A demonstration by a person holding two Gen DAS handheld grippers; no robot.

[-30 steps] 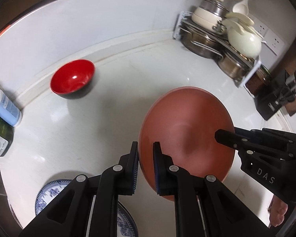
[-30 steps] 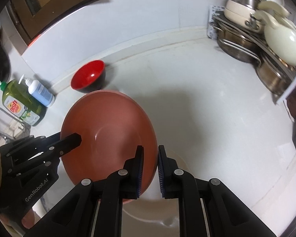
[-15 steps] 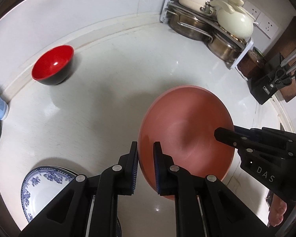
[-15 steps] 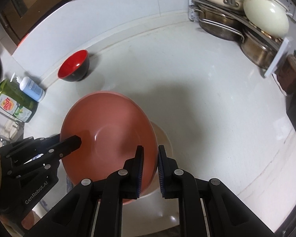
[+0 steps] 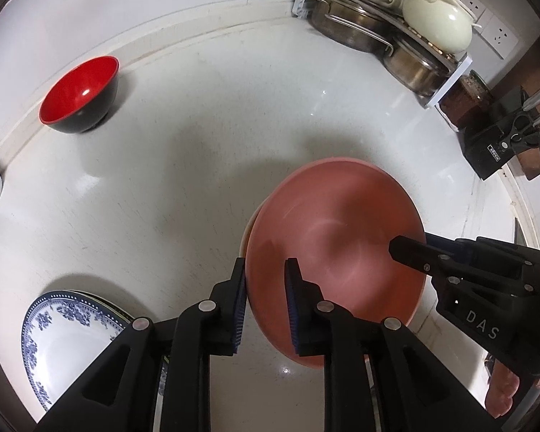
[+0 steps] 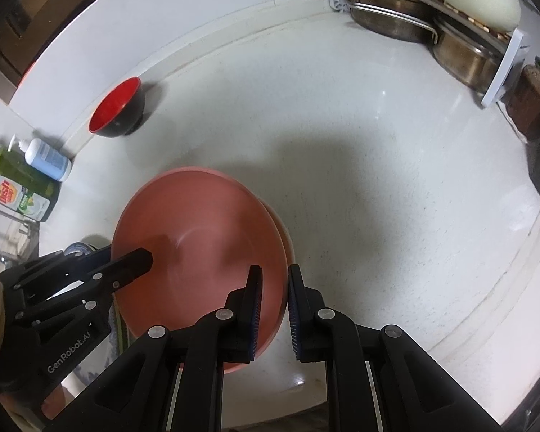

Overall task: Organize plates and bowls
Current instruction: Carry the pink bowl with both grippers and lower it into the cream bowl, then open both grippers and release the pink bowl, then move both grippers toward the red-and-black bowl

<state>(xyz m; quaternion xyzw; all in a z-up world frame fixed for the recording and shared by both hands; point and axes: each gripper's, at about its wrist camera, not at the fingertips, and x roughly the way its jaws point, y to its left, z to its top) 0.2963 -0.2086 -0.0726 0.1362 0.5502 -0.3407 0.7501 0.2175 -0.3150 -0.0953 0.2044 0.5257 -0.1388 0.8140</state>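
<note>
Terracotta-pink round plate (image 5: 334, 262) sits pinched on opposite edges by both grippers, low over the white speckled countertop (image 5: 198, 151). Left gripper (image 5: 264, 306) has its jaws narrowed onto the plate's near-left rim, one blue-ribbed pad on either face of the edge; right gripper (image 6: 273, 309) is closed the same way on the plate's right rim, seen from its own camera. Beneath the pink plate a paler plate (image 6: 287, 237) shows as a thin crescent along one side; whether the two touch cannot be told. Outward, a blue-and-white patterned plate (image 5: 68, 334) lies flat on the counter at the near left, and a bowl, red inside and black outside (image 5: 81, 95), stands upright and empty near the back wall, well apart from the plates. At the far right corner a white rack (image 5: 446, 86) holds steel pans and a cream lidded pot (image 5: 437, 27). A white pump bottle (image 6: 46, 158) lies beside a green dish-soap bottle (image 6: 21, 194). The right gripper's body reads "DAS"; the left's reads "GenRobot.AI".
</note>
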